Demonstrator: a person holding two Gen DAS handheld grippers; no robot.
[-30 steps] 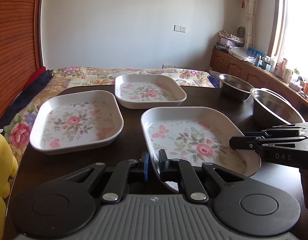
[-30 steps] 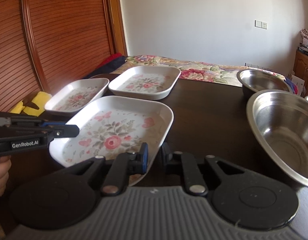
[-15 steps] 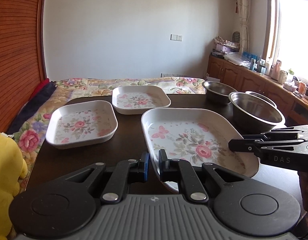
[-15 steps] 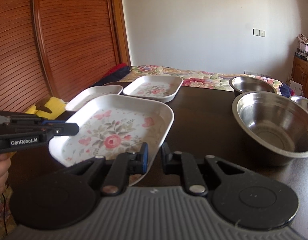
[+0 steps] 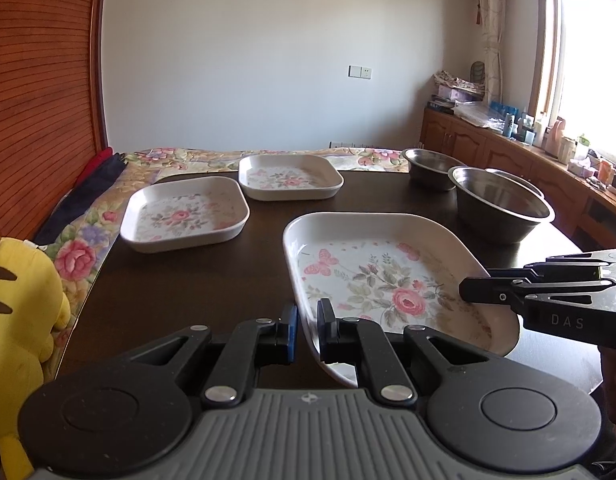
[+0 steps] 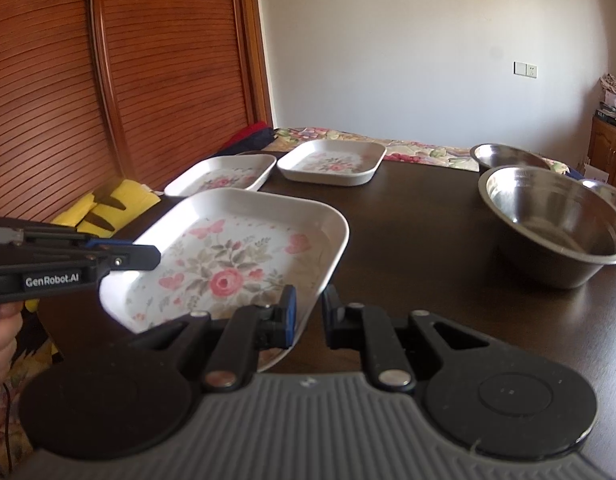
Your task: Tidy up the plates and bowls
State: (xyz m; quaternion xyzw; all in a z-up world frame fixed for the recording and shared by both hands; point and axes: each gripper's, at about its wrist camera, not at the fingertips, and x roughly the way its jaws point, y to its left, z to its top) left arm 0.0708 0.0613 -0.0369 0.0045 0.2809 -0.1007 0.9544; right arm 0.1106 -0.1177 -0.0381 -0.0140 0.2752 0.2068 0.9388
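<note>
A large floral plate [image 5: 391, 280] hangs above the near edge of the dark table [image 5: 236, 264], held at both near corners. The left gripper [image 5: 306, 330] has its fingers pinched together on the plate's near-left rim, one pad inside the wall and one outside. The right gripper [image 6: 308, 314] is clamped the same way on the near-right rim. Each gripper's side also shows in the other camera, level with the plate.

Bare tabletop lies open in the middle, between the held plate and the far dishes. A second floral plate [image 5: 184, 214] sits close to the table's left edge, and a third floral plate [image 5: 290, 178] sits at the far edge, just beside it. Toward the right edge stands a big steel bowl [image 5: 501, 208], with a smaller steel bowl [image 5: 429, 168] at the far-right corner. A yellow plush toy [image 5: 20, 320] sits off the left edge.
</note>
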